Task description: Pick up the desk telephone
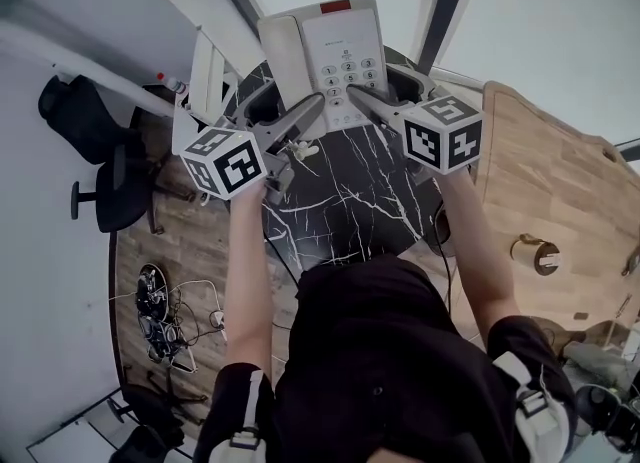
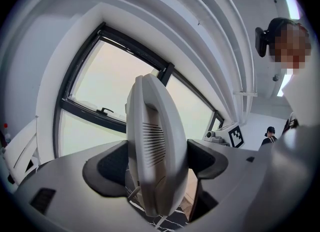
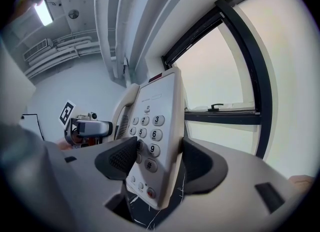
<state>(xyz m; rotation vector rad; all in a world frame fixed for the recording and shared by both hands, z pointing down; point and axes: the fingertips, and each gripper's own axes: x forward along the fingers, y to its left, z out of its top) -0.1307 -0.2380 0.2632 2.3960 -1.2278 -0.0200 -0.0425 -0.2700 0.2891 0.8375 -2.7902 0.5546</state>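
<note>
**Desk telephone clamped between both tools over the marble table**

Desk telephone point(image 1: 325, 56) sits at the far side of the round black marble table point(image 1: 350, 201), white, keypad up toward the head camera. It is gripped from the near end by two tools. The left tool point(image 1: 308, 109) closes on the handset side. In the left gripper view its dark pads point(image 2: 112, 168) press both flanks of the slotted white body point(image 2: 155, 146). The right tool point(image 1: 362, 99) closes on the keypad side. In the right gripper view the telephone point(image 3: 155, 126) stands on edge between the pads point(image 3: 197, 163), number keys facing left. The veined table top shows below its near end.

A window point(image 3: 235, 75) with a dark frame fills the space beyond the telephone. A black office chair point(image 1: 105, 171) stands on the floor to the left, well apart from the table. A tangle of cables point(image 1: 160, 306) lies on the wooden floor nearer the person. A white slatted object point(image 1: 210, 76) stands just left of the left tool. Nothing lies between the tools and the telephone.
</note>
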